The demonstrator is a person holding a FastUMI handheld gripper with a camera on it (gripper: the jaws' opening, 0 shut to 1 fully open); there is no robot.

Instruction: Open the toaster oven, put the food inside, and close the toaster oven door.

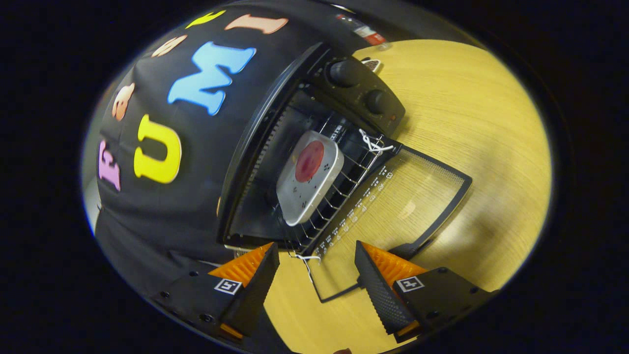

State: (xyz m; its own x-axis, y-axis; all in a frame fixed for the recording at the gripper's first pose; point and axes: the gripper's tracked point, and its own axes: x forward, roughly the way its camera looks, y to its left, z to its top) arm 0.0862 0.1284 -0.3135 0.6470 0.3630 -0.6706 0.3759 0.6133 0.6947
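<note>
A black toaster oven (275,123) stands on a wooden table (481,123), seen tilted. Its glass door (408,201) hangs fully open, flat over the table. Inside, on the wire rack (344,189), rests a grey tray (309,177) with a red round piece of food (309,161) on it. My gripper (317,275) is open, its fingers spread wide just in front of the door's outer edge, with nothing between them. The door's handle (339,292) lies between the fingers. White string (373,142) is tied at the door hinges.
Two black knobs (344,73) sit on the oven's control panel. The booth's black cloth wall (162,206) rises behind and beside the oven. Bare tabletop spreads beyond the door on the knob side.
</note>
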